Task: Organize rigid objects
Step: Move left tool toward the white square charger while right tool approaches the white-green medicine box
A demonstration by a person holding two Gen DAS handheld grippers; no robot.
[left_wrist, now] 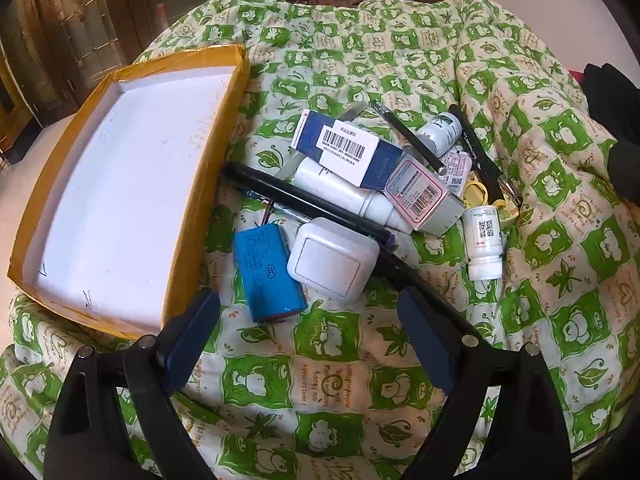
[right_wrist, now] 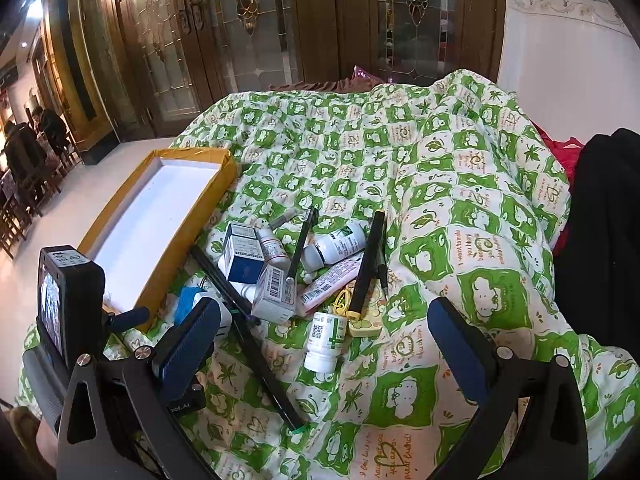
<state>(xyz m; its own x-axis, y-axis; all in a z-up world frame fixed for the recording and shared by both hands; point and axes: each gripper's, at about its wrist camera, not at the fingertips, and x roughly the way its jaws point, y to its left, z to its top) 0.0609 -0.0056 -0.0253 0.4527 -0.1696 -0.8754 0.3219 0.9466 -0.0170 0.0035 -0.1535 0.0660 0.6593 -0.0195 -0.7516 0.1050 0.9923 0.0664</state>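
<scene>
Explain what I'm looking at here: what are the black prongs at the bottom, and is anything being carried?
Each picture comes from a camera mounted on a hand-held gripper, looking along its jaws. The black prongs with blue pads are the left gripper and the right gripper; both are open and hold nothing. A green patterned quilt carries a pile: a blue battery, a white charger, a blue-and-white box, pill bottles such as this one, and pens. Left of the pile sits an empty yellow-edged tray.
</scene>
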